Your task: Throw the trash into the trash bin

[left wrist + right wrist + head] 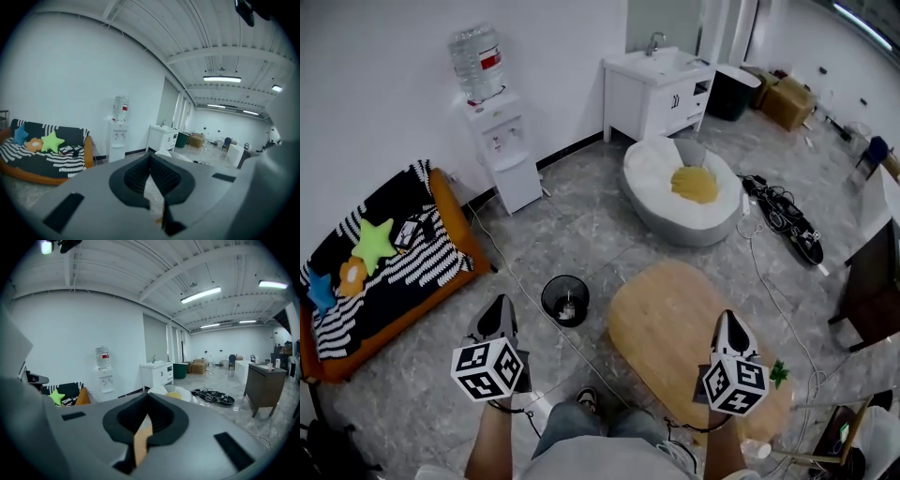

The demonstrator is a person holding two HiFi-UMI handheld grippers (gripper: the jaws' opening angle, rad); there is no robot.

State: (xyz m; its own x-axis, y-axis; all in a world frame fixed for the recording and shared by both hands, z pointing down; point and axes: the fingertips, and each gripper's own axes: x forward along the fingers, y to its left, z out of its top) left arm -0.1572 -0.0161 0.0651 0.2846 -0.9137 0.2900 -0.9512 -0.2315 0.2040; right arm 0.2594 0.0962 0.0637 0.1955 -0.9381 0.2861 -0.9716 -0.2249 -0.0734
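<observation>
Trash bin [565, 300], black mesh, stands on the floor between the striped sofa [403, 272] and the oval wooden tabletop [666, 323]; a pale scrap lies in its bottom. Left tool [499, 305] and right tool [728, 321] both have jaws together, gripping nothing.

Black wire-mesh trash bin [564, 300], smooth pale wooden table [667, 321], glossy grey marbled stone floor [581, 225].
</observation>
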